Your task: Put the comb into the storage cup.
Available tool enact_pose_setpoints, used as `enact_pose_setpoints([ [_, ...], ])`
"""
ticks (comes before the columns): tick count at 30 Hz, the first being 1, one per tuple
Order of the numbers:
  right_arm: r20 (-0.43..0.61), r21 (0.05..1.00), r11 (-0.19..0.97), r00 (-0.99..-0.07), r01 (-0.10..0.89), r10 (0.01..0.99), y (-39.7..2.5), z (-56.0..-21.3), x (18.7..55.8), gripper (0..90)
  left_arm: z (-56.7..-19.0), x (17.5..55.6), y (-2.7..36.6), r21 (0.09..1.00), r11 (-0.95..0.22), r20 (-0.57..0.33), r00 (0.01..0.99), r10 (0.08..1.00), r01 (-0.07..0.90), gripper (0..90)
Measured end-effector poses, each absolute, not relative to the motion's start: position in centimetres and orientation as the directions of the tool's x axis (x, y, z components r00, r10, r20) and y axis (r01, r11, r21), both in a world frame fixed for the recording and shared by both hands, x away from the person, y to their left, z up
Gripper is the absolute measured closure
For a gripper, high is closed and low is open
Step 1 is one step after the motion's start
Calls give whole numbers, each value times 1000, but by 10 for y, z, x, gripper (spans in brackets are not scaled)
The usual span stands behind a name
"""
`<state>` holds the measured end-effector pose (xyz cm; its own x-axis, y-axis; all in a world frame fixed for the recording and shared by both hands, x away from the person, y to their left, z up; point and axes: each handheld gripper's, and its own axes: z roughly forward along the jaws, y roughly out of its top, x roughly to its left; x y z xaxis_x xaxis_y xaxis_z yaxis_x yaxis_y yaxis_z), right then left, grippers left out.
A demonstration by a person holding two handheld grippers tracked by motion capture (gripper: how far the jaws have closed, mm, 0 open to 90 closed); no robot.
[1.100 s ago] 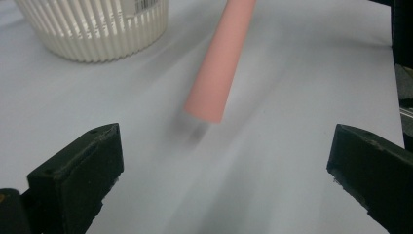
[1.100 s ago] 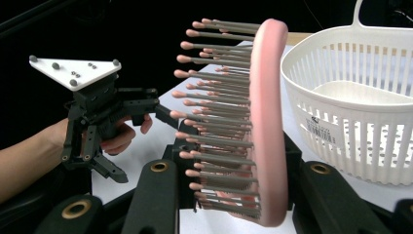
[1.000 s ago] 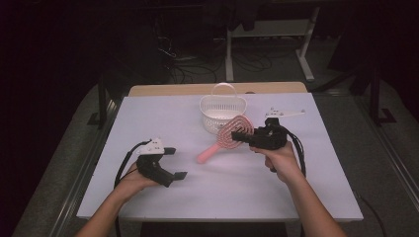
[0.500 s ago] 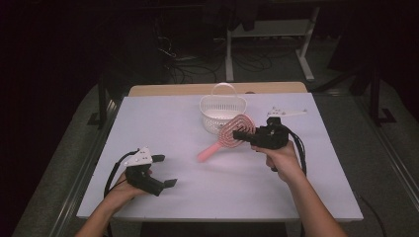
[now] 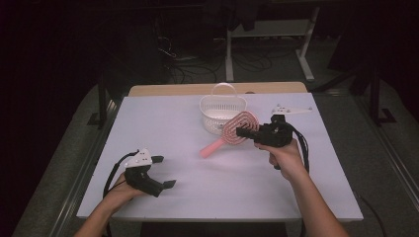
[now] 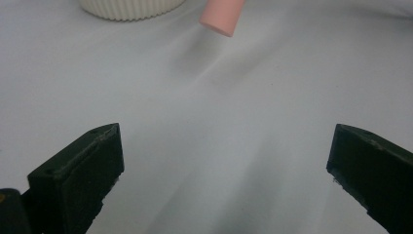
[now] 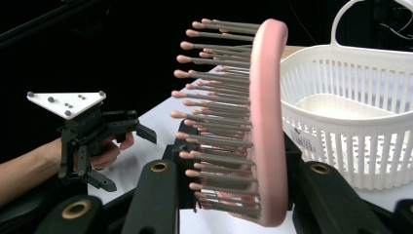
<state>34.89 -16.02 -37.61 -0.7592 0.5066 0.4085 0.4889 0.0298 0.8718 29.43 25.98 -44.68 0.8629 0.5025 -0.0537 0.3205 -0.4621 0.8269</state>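
Here we have the pink oval plastic hairbrush with grey bristles (image 5: 236, 132) clamped by its head in our right gripper (image 5: 245, 132), whose jaws are closed on either side of that head; in the right gripper view the brush (image 7: 243, 126) stands between the two black jaws with its bristles facing the far left hand. In the high view the brush is lifted above the white table (image 5: 222, 197), just in front of the white slotted plastic basket with a hoop handle (image 5: 222, 111). Its long axis runs from the head at about two o'clock down to the pink handle tip at about eight o'clock. From the brush head the basket lies at roughly eleven o'clock, very near, so we judge the coming move is a short carry up and over the rim. Our left gripper (image 5: 163, 172) rests near the table's seven o'clock corner, jaws spread wide and holding nothing, well apart from the basket. The right hand is clearly the nearer one.
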Motion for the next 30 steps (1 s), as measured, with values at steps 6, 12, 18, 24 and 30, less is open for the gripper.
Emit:
enact_pose_setpoints([
  [6,405,875,22,-756,484,515,-164,-372,349,636,-448,294,259,825,-469,-46,865,500,315,0],
  [12,401,881,9,-756,473,517,-167,-366,350,636,-449,294,258,823,-470,-51,865,499,319,0],
  [18,395,889,-9,-756,458,521,-171,-358,351,636,-449,294,257,822,-471,-50,863,502,321,0],
  [24,384,899,-22,-761,438,523,-171,-348,356,636,-448,294,257,820,-469,-50,858,511,327,0],
  [30,380,904,-36,-761,427,525,-170,-340,363,636,-448,294,258,819,-469,-46,853,520,331,0],
])
